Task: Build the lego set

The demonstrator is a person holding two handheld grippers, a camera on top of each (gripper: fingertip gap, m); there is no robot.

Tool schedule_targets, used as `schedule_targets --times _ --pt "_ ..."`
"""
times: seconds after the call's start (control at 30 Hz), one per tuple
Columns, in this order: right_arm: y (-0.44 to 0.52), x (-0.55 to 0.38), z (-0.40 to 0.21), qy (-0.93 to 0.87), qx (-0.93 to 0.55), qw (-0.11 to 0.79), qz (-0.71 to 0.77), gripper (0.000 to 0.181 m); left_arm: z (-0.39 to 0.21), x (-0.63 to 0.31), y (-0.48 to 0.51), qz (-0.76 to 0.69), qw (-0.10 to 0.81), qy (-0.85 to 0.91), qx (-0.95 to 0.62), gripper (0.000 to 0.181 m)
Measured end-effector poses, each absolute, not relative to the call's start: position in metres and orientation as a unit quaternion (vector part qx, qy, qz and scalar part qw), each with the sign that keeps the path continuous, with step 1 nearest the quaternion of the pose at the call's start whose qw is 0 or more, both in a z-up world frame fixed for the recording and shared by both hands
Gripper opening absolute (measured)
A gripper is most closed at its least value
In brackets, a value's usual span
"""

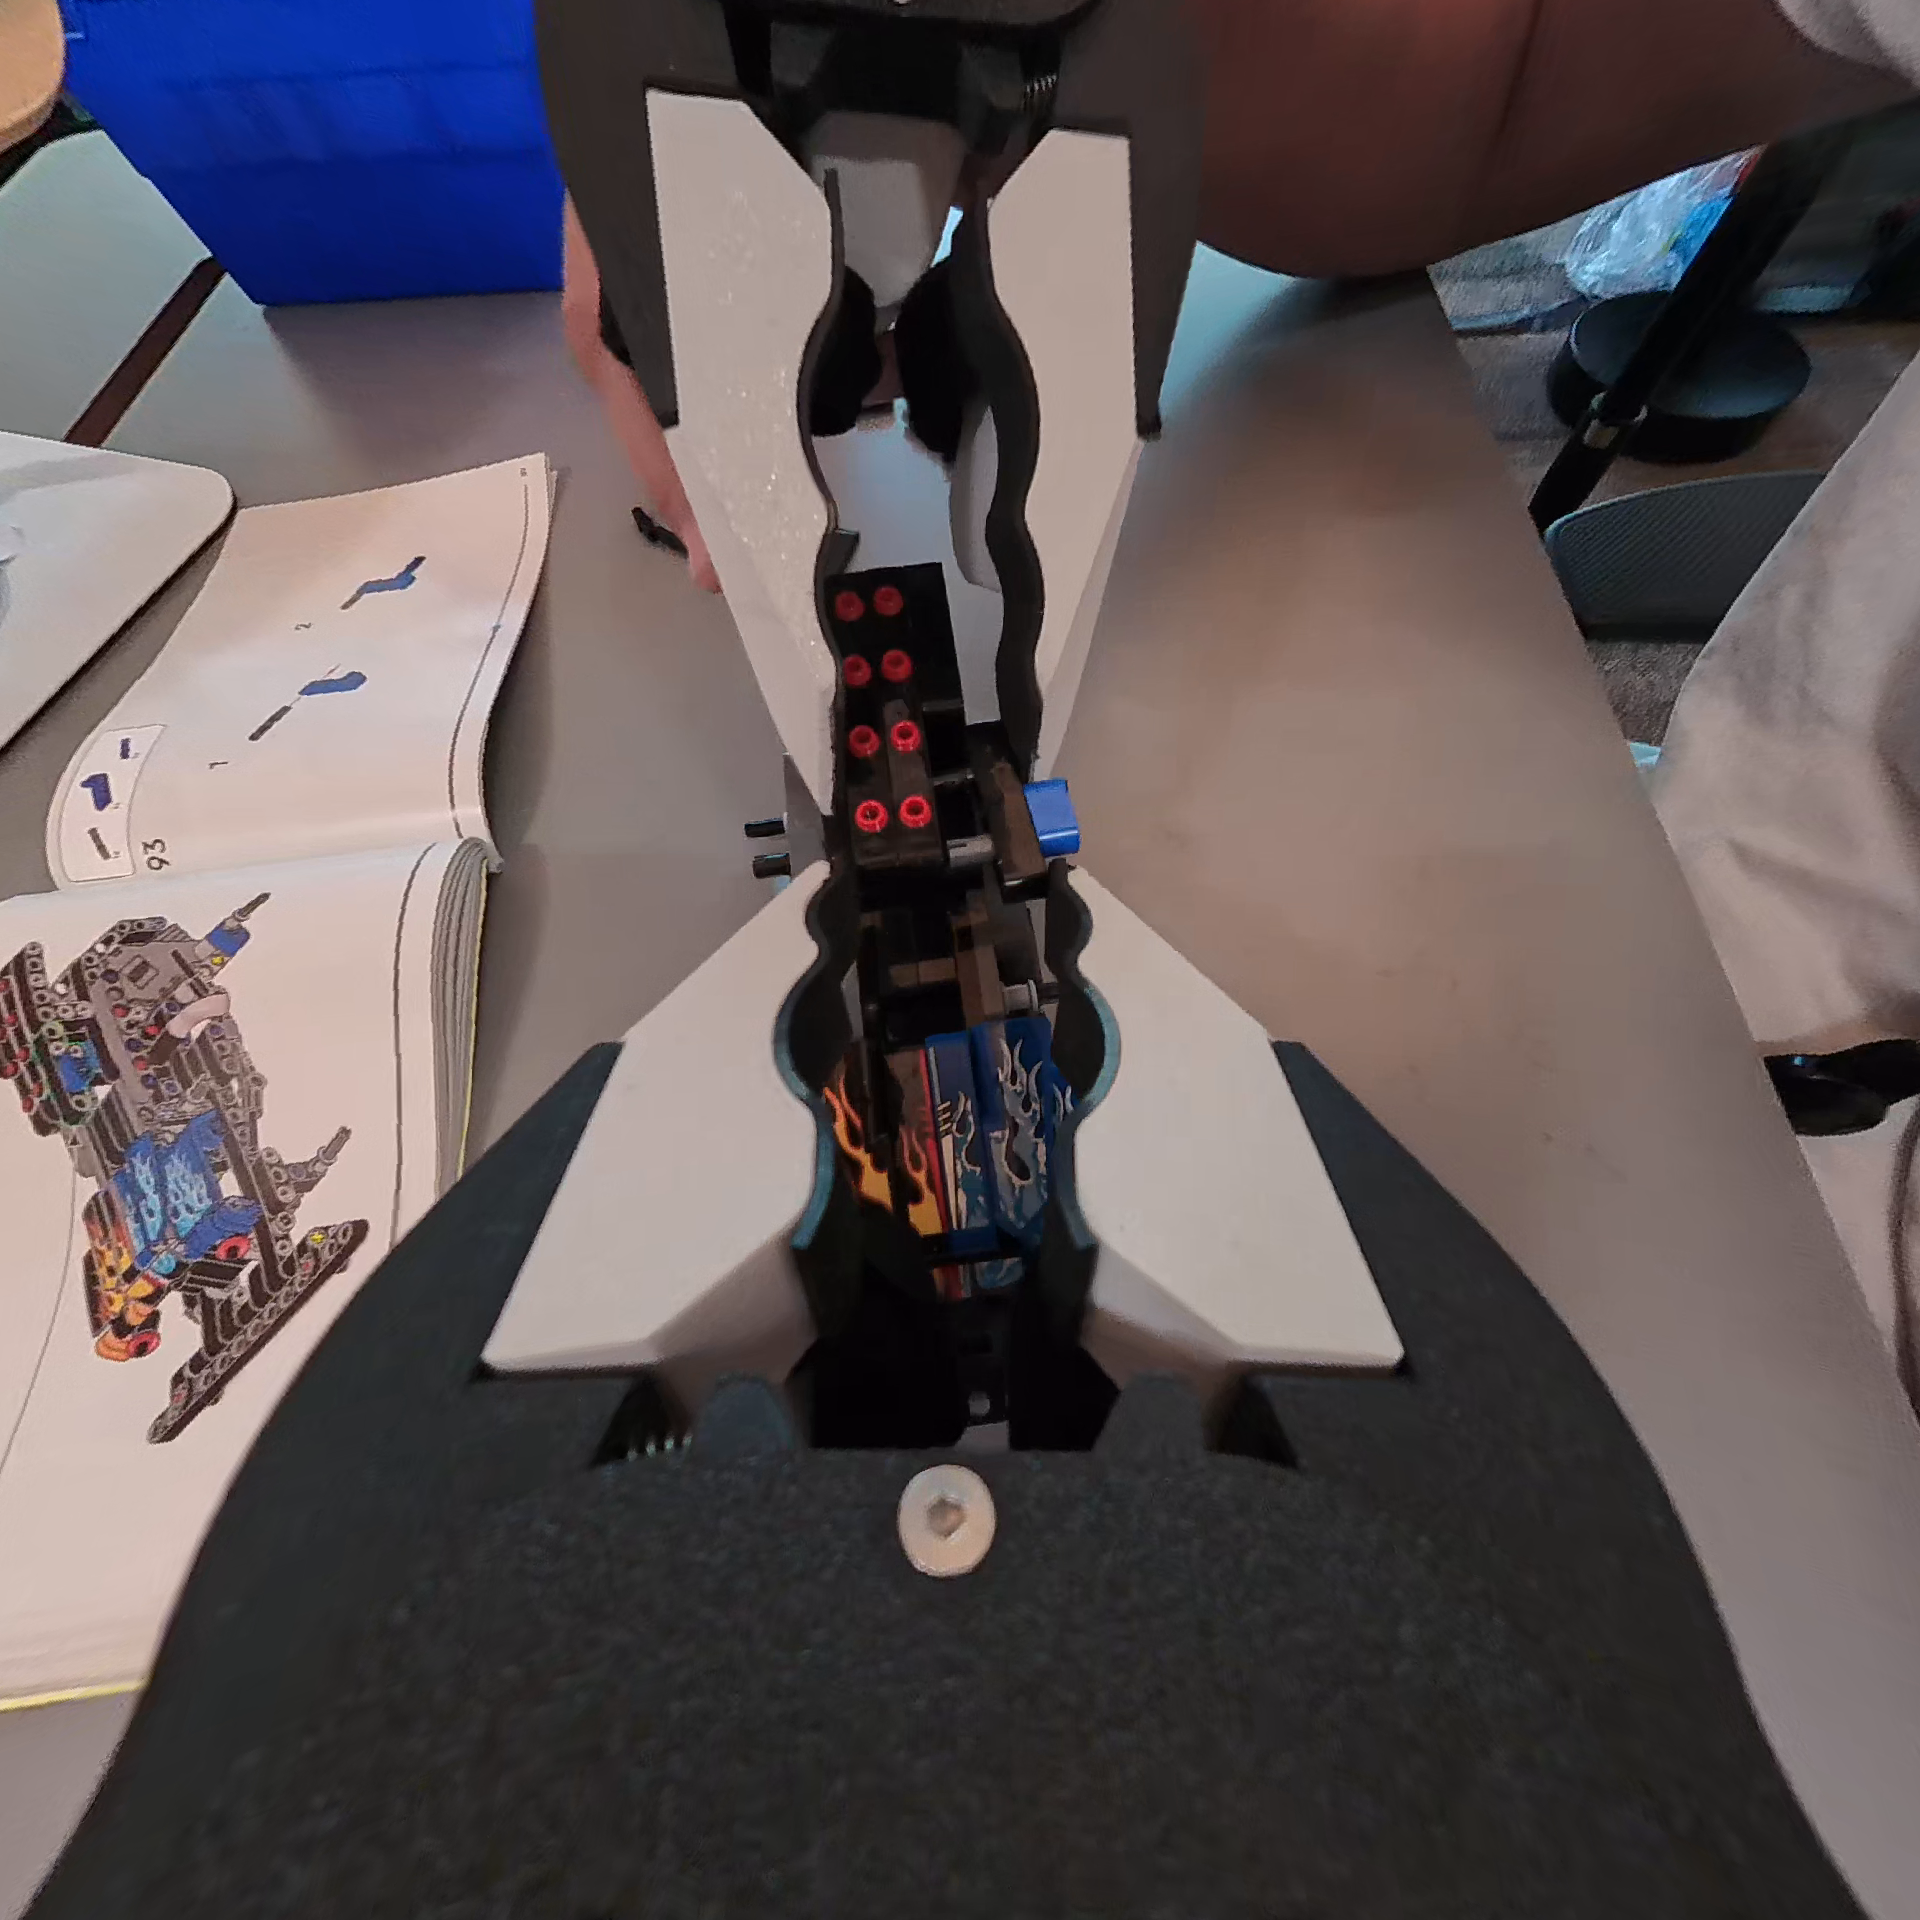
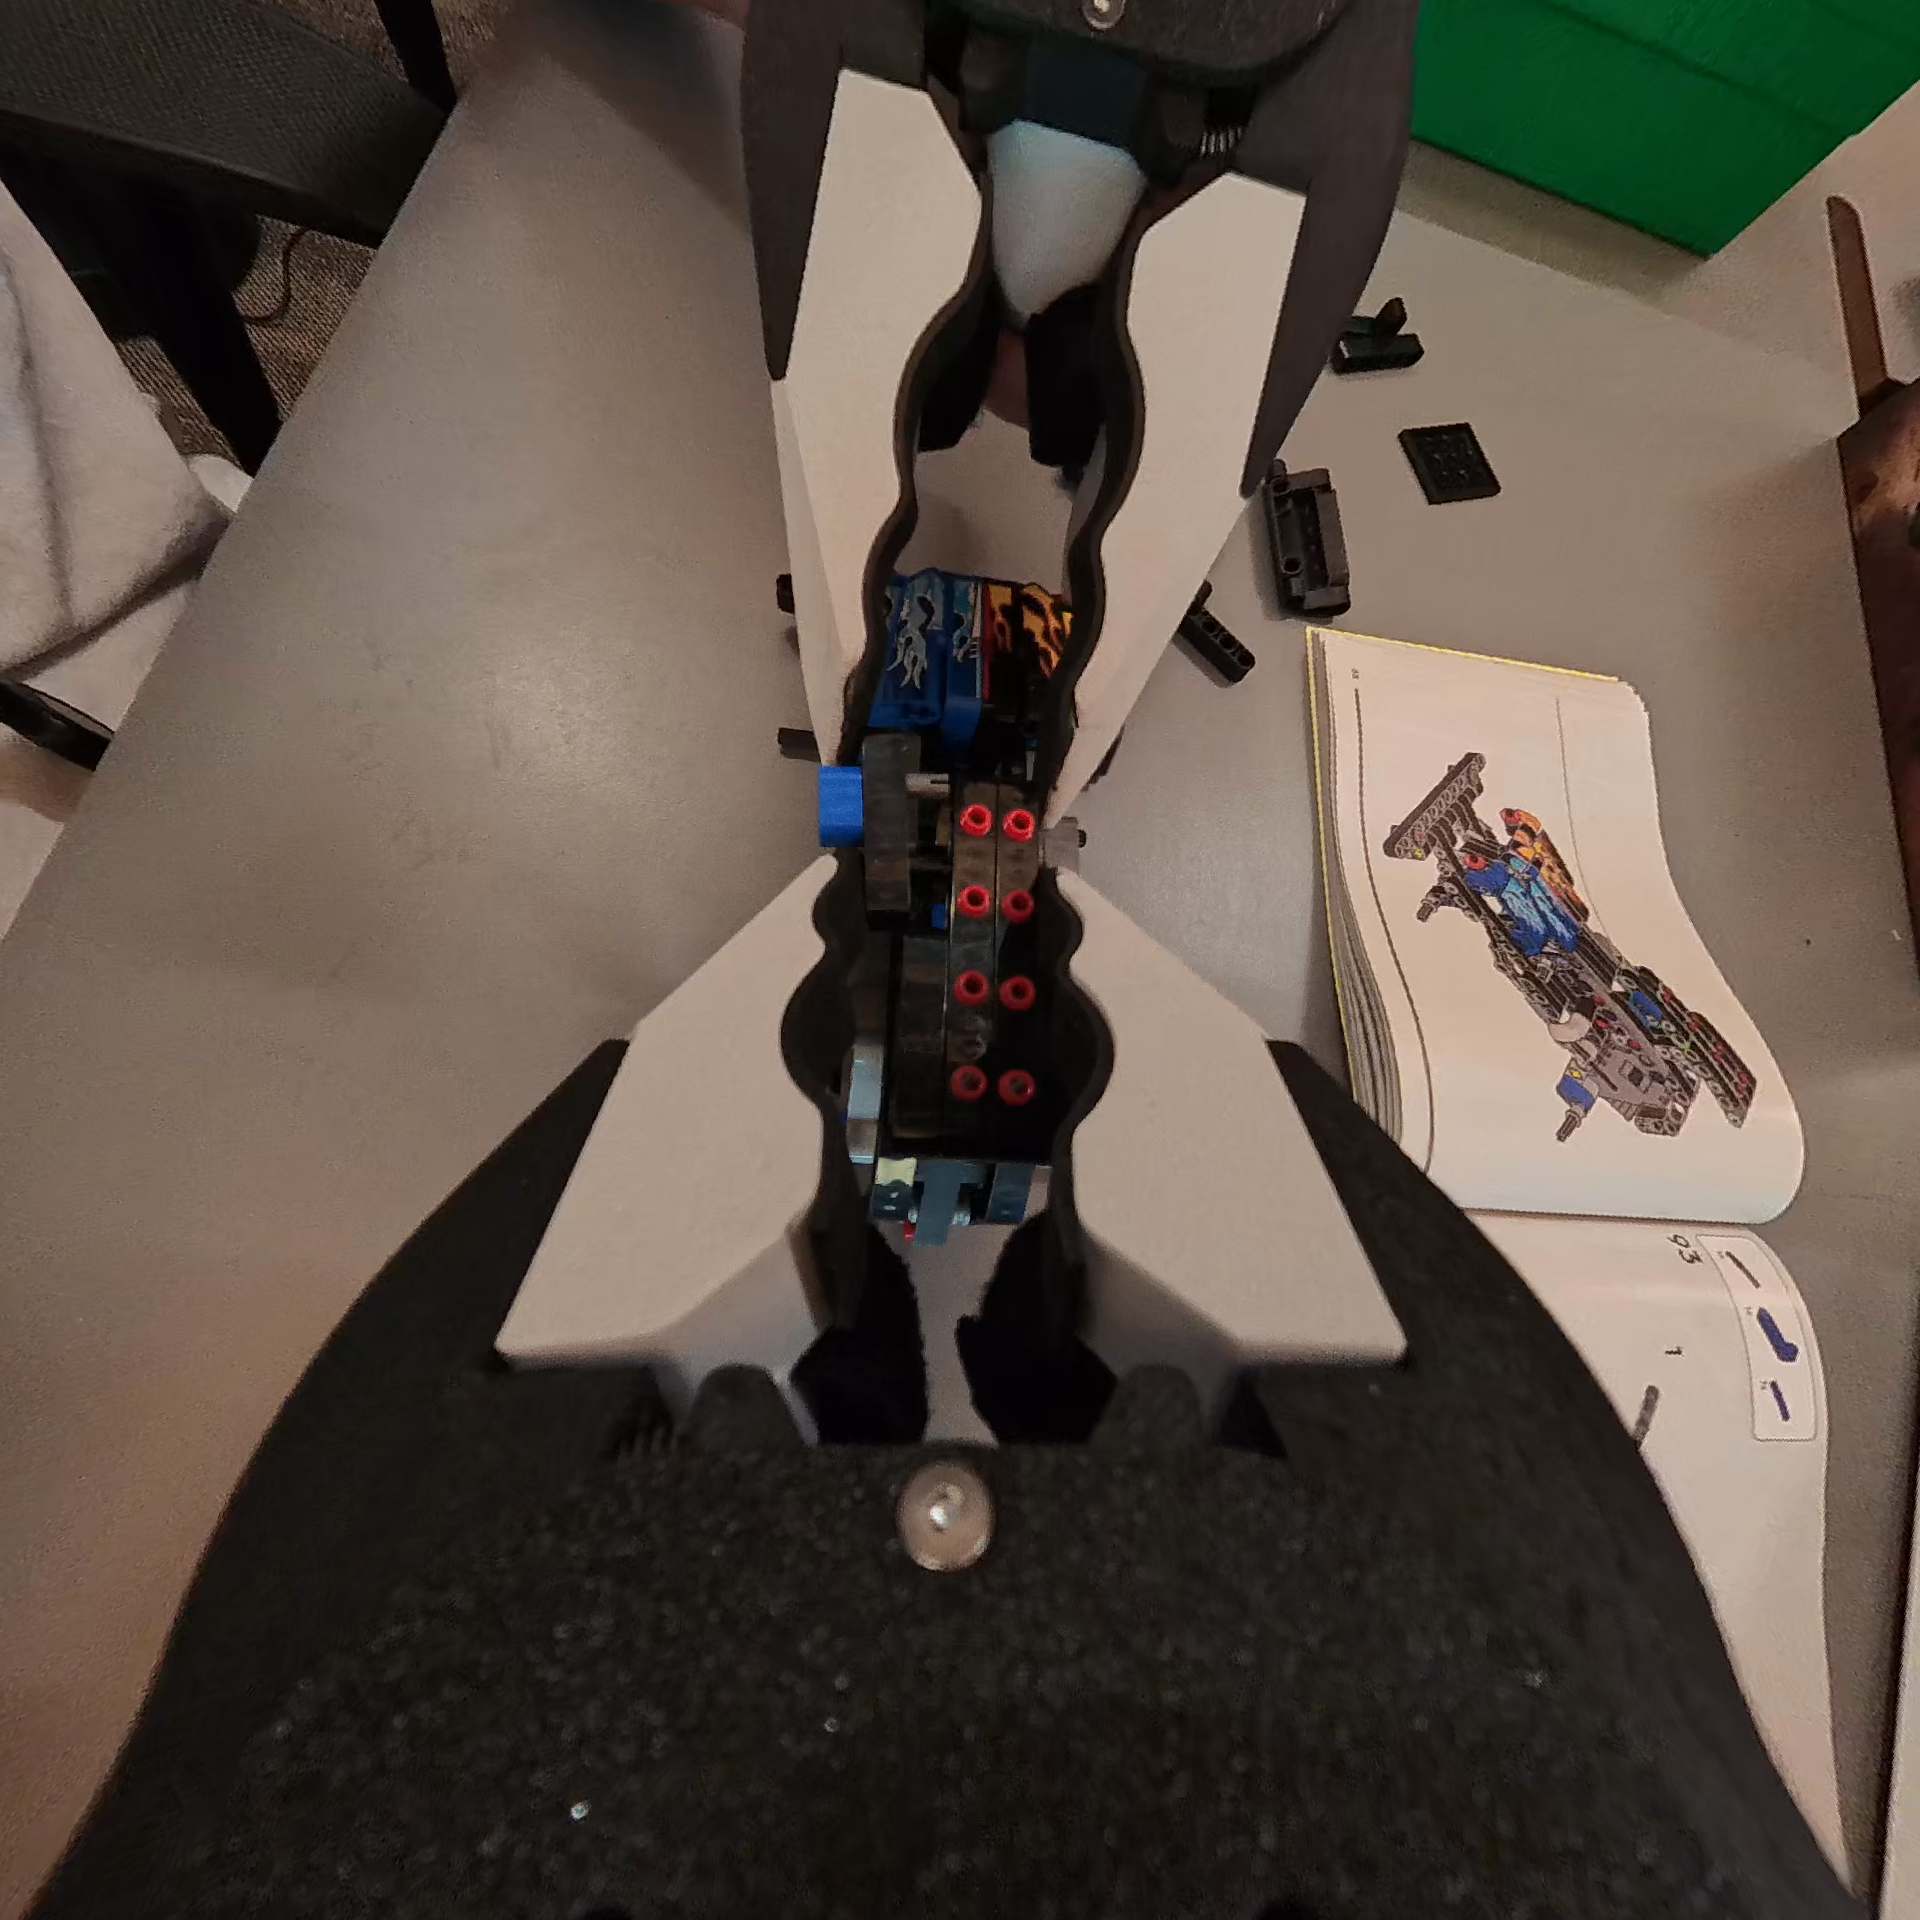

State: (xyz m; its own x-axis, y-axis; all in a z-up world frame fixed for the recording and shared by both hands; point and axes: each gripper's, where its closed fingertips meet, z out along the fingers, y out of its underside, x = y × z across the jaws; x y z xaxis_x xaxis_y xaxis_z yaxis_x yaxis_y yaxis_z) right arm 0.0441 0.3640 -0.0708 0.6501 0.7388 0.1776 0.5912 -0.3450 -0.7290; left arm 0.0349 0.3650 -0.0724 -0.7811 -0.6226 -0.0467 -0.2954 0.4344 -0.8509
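Observation:
A long black lego model (image 1: 899,727) with red pins on top and blue and orange flame panels (image 1: 966,1143) hangs between both grippers above the grey table (image 1: 1299,727). My left gripper (image 1: 940,883) is shut on the flame end. My right gripper (image 2: 945,883) is shut on the red-pin end (image 2: 992,987). The two grippers face each other, tips almost touching; the right gripper (image 1: 935,769) shows at the top of the left wrist view and the left gripper (image 2: 951,753) at the top of the right wrist view. A small blue piece (image 1: 1051,819) sticks out of the model's side (image 2: 840,805).
An open instruction booklet (image 1: 312,727) lies beside the model (image 2: 1558,935). Loose black pieces (image 2: 1304,540) lie near a green bin (image 2: 1662,104). A blue bin (image 1: 312,135) and a white tray (image 1: 83,540) stand at the far left. A person's arm (image 1: 1455,125) reaches over. The tips of both grippers are at nearly the same place. From either gripper's tips it is about 20 cm to the model (image 2: 1558,935). It turns up in the left wrist view (image 1: 154,1157) as well.

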Motion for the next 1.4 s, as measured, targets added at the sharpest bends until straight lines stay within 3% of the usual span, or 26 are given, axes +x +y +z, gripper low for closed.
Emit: schedule_targets --times 0.23,0.63,0.83,0.97,1.4 --pt "0.3633 0.0432 -0.071 -0.41 -0.817 0.395 0.091 0.033 -0.0697 0.0345 0.3637 -0.493 0.135 0.805 -0.3 0.032" --pt "0.3622 0.044 -0.0707 -0.408 -0.817 0.394 0.103 0.033 -0.0747 0.0358 0.3641 -0.458 0.163 0.817 -0.31 0.03" --pt "0.3619 0.0442 -0.0708 -0.411 -0.811 0.4 0.114 0.032 -0.0781 0.0392 0.3632 -0.458 0.137 0.812 -0.335 0.04" --pt "0.3617 0.0455 -0.0701 -0.406 -0.814 0.399 0.119 0.032 -0.0726 0.0389 0.3615 -0.465 0.165 0.813 -0.308 0.03" --pt "0.3608 0.0457 -0.0702 -0.408 -0.812 0.395 0.136 0.032 -0.074 0.0407 0.3607 -0.46 0.164 0.814 -0.315 0.029"
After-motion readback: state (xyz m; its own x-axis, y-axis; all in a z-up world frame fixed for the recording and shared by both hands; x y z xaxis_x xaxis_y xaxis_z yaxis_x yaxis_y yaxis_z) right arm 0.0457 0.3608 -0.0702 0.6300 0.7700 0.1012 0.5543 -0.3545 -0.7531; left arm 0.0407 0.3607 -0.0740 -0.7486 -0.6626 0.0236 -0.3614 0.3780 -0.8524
